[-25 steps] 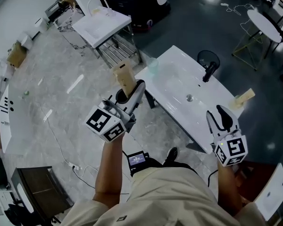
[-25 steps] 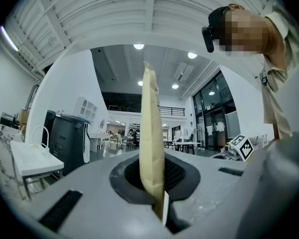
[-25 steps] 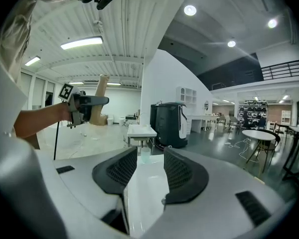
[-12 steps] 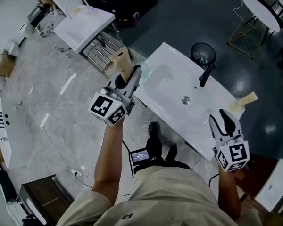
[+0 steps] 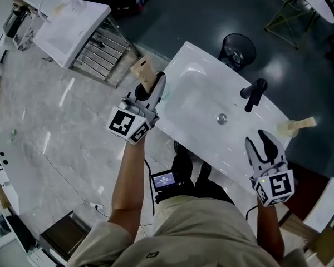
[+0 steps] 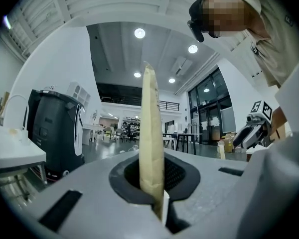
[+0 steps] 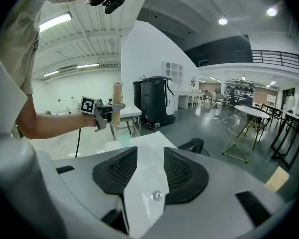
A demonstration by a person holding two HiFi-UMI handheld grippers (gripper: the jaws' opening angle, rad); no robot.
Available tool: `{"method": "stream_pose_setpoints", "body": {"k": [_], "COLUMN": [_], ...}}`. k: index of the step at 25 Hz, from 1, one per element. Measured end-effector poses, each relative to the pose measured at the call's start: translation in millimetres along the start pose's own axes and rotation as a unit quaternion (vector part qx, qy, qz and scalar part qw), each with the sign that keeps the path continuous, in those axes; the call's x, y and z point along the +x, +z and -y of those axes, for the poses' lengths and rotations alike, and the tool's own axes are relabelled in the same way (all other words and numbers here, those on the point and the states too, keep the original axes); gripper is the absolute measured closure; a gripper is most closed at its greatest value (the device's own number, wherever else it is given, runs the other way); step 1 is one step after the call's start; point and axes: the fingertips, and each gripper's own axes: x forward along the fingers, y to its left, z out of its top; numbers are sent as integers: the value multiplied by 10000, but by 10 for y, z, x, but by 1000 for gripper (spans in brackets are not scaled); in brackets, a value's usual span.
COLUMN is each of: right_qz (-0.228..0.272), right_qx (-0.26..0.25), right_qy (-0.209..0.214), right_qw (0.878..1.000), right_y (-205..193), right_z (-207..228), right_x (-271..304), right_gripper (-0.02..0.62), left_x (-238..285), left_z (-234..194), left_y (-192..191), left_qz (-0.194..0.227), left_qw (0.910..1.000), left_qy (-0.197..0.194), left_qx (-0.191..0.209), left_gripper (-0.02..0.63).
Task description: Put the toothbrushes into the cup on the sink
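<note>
From the head view, the left hand-held gripper (image 5: 157, 86) is clenched on a tan toothbrush pack (image 5: 143, 71), held up at the left corner of the white sink (image 5: 203, 102). Its tip overlaps the pale cup (image 5: 166, 92) standing there. The right hand-held gripper (image 5: 263, 144) hangs released over the sink's near right edge, nothing in it. A second tan pack (image 5: 300, 125) lies at the sink's far right end, past the black faucet (image 5: 253, 94). A black chair (image 5: 237, 50) stands behind the sink.

The left gripper view shows the pack edge-on and upright, pinched between the pads.

Only the right gripper view shows the gap between its spread jaws. In that gap are just the sink bowl and the drain (image 7: 154, 195). Across the sink, the pack is raised with the cup just below it.

A second ago the cup stood clear of the left hand-held gripper; it has since closed in over it.
</note>
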Motion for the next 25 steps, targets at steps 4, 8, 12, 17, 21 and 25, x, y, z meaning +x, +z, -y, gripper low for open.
{"method": "stream_pose_setpoints", "body": {"k": [4, 8, 12, 17, 21, 25], "right_qz": [-165, -304, -383, -477, -510, -502], "right_qx": [29, 60, 54, -24, -63, -127], "right_qy": [-27, 5, 89, 199, 286, 351], "right_qw": [9999, 9995, 9992, 9987, 9983, 9980], "right_y": [12, -28, -40, -84, -155, -98], "right_z": [11, -10, -87, -175, -236, -308], "right_x": [313, 598, 807, 972, 1010, 989], "right_gripper": [430, 430, 430, 430, 430, 430], "left_x": [138, 196, 187, 173, 132, 57], "left_z": [-205, -371, -490, -615, -680, -760], "left_y": [-289, -550, -690, -740, -683, -522], "left_qz": [-117, -288, -393, -409, -341, -276], "left_qw": [9998, 9994, 9991, 9991, 9992, 9988], "left_qy": [-149, -179, -134, -48, 66, 184], "left_qx": [-53, -76, -74, 54, 207, 352], "left_gripper": [600, 600, 600, 600, 600, 600]}}
